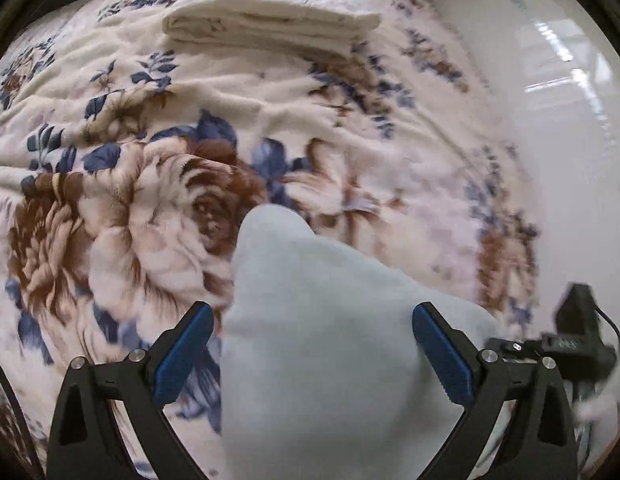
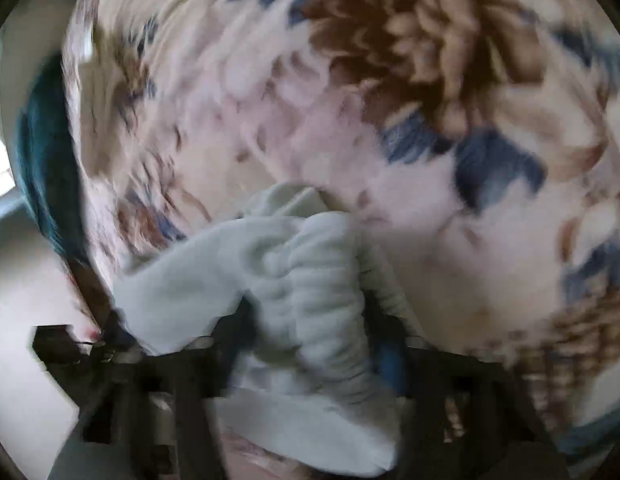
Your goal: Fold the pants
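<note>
The pale blue pants [image 1: 310, 340] rise in a soft peak between the blue pads of my left gripper [image 1: 313, 312]. Its jaws stand wide apart: the right pad touches the cloth, while the left pad stays just clear of it. In the blurred right wrist view the pants [image 2: 318, 280] show their gathered elastic waistband, bunched between the dark fingers of my right gripper [image 2: 310, 328]. The bunch fills the gap and stays sharp against the smeared blanket, so this gripper is shut on it. Both grippers hang over the flowered blanket [image 1: 149, 200].
A folded cream cloth [image 1: 269, 24] lies at the far end of the blanket. A glossy white floor [image 1: 558, 100] runs past the bed's right edge. A black device with a cable [image 1: 574, 328] sits low right. Something teal [image 2: 41, 140] borders the blanket [image 2: 430, 80].
</note>
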Demonstrator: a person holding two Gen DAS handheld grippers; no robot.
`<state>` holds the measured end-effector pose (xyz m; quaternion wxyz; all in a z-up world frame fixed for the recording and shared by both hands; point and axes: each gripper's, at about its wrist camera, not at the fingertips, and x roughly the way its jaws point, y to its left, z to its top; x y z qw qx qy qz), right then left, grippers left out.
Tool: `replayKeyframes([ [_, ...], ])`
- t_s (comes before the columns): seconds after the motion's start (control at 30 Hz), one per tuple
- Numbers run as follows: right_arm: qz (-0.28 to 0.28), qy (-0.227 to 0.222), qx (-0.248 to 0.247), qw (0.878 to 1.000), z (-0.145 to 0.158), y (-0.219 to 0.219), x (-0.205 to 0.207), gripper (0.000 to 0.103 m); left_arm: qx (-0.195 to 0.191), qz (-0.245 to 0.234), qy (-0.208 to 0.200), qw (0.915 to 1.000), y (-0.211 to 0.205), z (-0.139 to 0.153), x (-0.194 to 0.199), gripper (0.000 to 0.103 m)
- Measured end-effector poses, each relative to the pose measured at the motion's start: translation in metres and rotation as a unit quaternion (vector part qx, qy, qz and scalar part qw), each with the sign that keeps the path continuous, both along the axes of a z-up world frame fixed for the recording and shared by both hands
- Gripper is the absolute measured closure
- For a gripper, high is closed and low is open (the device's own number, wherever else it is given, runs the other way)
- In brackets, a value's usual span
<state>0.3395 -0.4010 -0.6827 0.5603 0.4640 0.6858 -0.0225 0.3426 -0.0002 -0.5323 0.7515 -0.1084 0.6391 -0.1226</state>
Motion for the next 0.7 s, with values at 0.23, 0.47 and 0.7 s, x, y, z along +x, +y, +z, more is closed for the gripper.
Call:
replayKeyframes([
  [0.23,0.032,-0.04,-0.073,0.996,-0.012,0.008,0.027,0.061,0.04,0.013,0.052,0.9978,0.008,-0.043,0.013,0.0],
  [0.47,0.118,-0.078,-0.124,0.982,0.057,0.025,0.002,0.035,0.005,0.021,0.009,0.9997,0.023,0.038,-0.043,0.001],
  [0.7,0.139,-0.019,-0.118,0.983,0.03,0.052,-0.087,0.06,0.078,-0.02,0.078,0.9937,0.008,-0.019,-0.115,0.0],
])
